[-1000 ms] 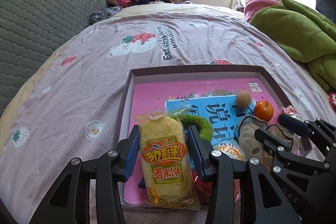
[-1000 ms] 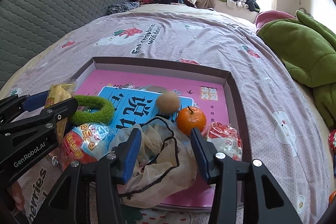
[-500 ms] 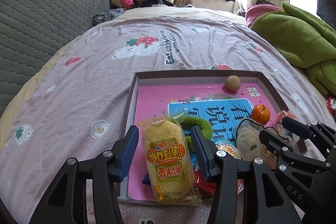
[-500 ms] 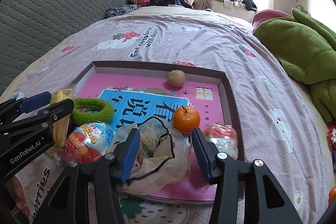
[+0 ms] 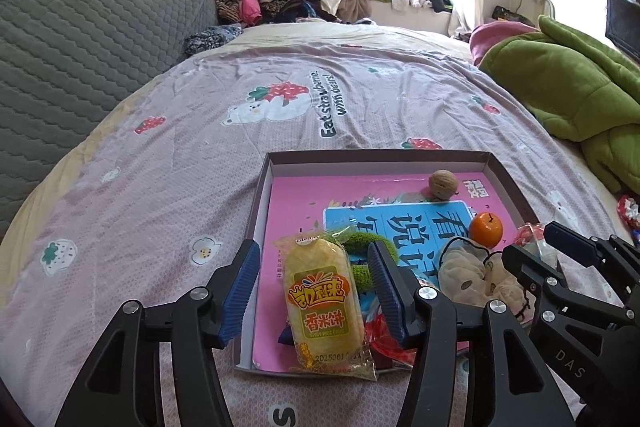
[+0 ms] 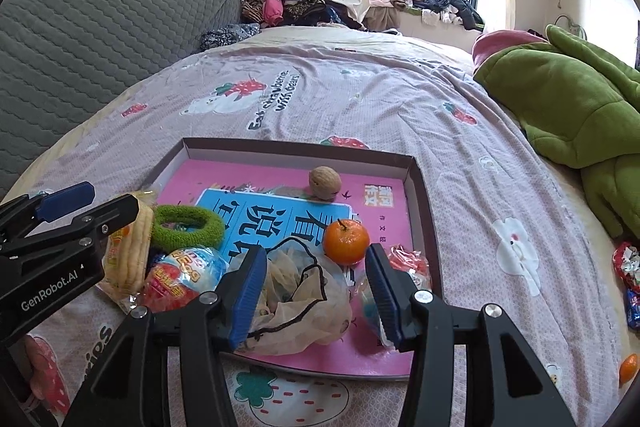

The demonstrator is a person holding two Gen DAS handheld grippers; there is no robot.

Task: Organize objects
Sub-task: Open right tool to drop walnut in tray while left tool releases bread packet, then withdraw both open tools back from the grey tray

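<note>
Currently the rice-cracker packet (image 5: pixel 322 301) lies at the near-left corner of the shallow box (image 5: pixel 376 157), its near end overhanging the box edge onto the bed (image 5: pixel 200 147); long axis runs near-to-far along the left gripper's line of sight, label upright toward the camera, far end tilted slightly left. Left gripper (image 5: pixel 314 291) straddles the packet with fingers spread and not touching it: released. Right gripper (image 6: pixel 316 291) is likewise spread wide, hovering over the beige mesh bag (image 6: pixel 298 291), grasping nothing. Already inside the box: green ring (image 6: pixel 188 227), red-and-blue snack pack (image 6: pixel 182 273), orange (image 6: pixel 346 241), walnut (image 6: pixel 325 182) near the far wall, a red-wrapped item (image 6: pixel 408 263) at the right wall. Judgement: task well along, most objects gathered in the box. Left to do, probably: seat the packet fully inside, and collect strays on the bed at right, namely a second orange (image 6: pixel 629 369) and red wrappers (image 6: pixel 626 263).
</note>
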